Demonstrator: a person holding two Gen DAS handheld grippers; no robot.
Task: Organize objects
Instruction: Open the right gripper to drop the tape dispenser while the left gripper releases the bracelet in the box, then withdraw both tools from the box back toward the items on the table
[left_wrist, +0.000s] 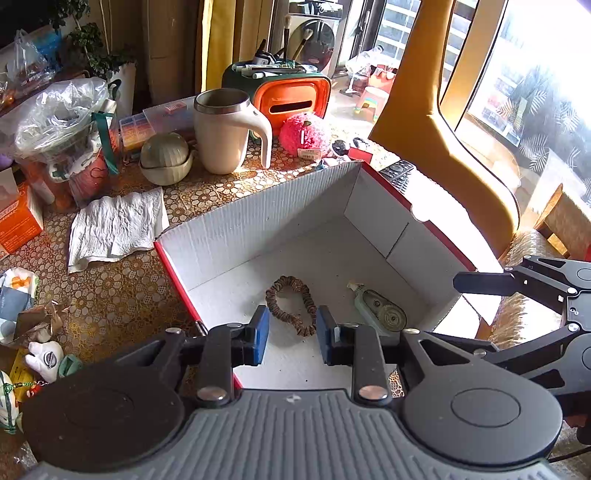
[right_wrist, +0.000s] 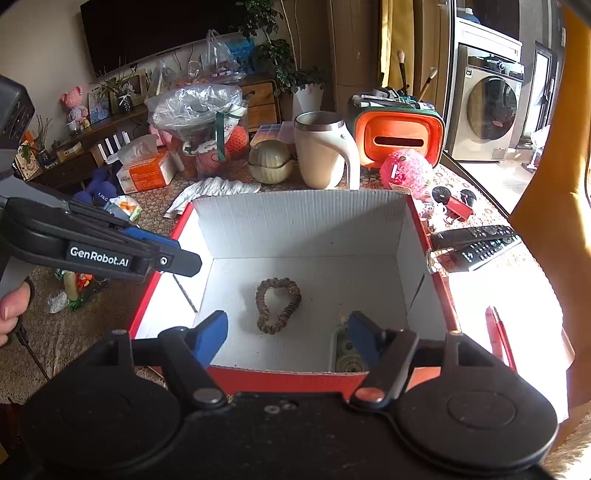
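From the left wrist, the left tongs (left_wrist: 290, 334) hang over the near end of the open cardboard box (left_wrist: 258, 221), which stands on the patterned worktop (left_wrist: 122, 291). The brown scrunchie (left_wrist: 291, 304) lies flat on the box floor straight ahead of the tips, its loop stretched from near to far, and nothing sits between the blue pads (left_wrist: 263, 334): the jaws stand a little apart and hold nothing. The green correction-tape dispenser (left_wrist: 378, 308) lies toward the box's right wall, its long axis slanting from far-left to near-right. The right tongs (left_wrist: 480, 282) reach in over the box's right edge, so they look the nearer to the dispenser.

From the right wrist, the right tongs (right_wrist: 288, 334) stand wide apart above the box's (right_wrist: 306, 221) near red rim, empty. The scrunchie (right_wrist: 277, 310) rests mid-floor between the two tips and beyond them; the dispenser (right_wrist: 345, 354) lies in the near right corner, partly hidden behind the right finger. The left tongs (right_wrist: 177, 260) hover over the box's left edge, clear of its contents. The items left outside the box lie beyond its far and left edges, so I judge the next reach goes there.
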